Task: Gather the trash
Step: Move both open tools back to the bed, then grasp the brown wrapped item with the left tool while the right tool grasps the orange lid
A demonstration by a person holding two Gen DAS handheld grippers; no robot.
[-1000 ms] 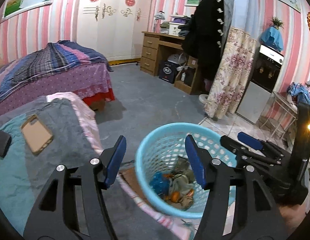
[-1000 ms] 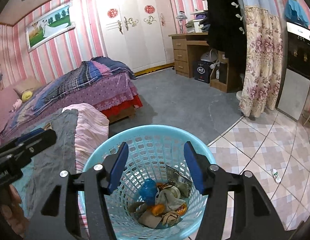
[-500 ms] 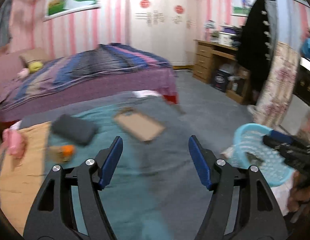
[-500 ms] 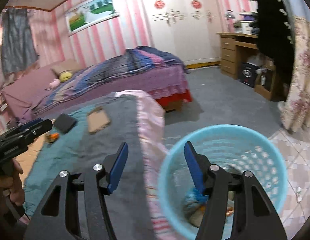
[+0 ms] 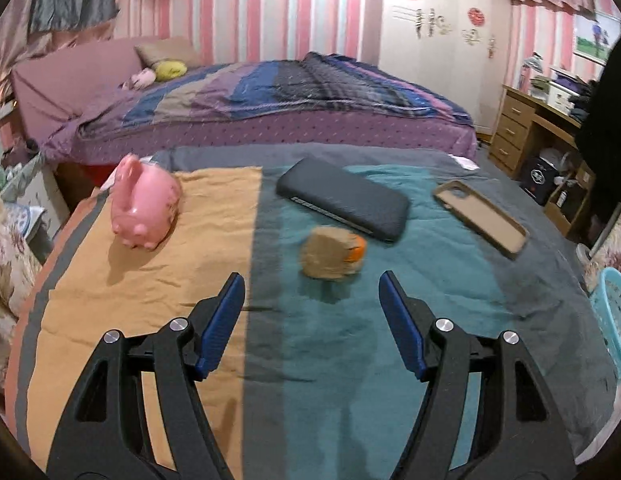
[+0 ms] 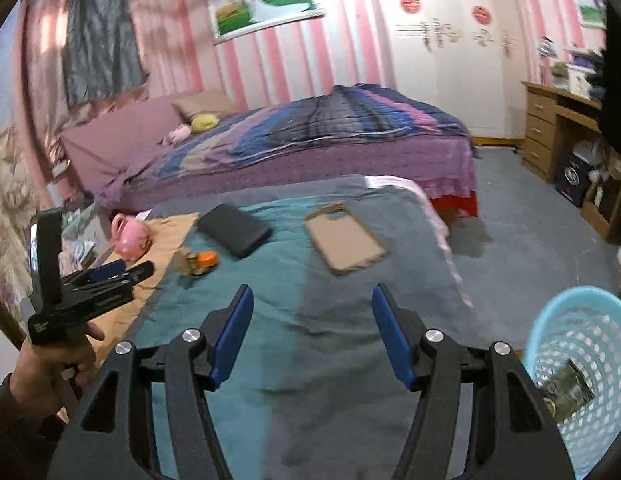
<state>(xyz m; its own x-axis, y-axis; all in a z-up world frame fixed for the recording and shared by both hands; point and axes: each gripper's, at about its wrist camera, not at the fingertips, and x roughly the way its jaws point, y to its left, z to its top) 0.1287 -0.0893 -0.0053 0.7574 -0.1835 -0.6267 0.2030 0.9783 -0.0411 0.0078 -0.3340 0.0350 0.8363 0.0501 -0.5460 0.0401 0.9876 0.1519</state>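
A crumpled brown and orange piece of trash [image 5: 332,254] lies on the teal cloth of the low bed, just ahead of my left gripper [image 5: 312,300], which is open and empty. It also shows in the right wrist view [image 6: 198,261]. The light blue trash basket [image 6: 582,364] stands on the floor at the bed's right, holding trash, and shows at the right edge of the left wrist view [image 5: 614,316]. My right gripper [image 6: 312,316] is open and empty above the cloth, left of the basket. The left gripper shows in the right wrist view [image 6: 118,270].
A pink piggy bank [image 5: 144,202] sits on the orange cloth at left. A dark flat case [image 5: 342,198] and a tan phone case [image 5: 480,214] lie beyond the trash. A larger purple bed [image 5: 270,104] stands behind. A wooden desk [image 6: 558,128] is at right.
Both grippers have swung left from over the basket to over the bed. The left one now faces the trash piece close up. The basket has moved to the right edge of both views.
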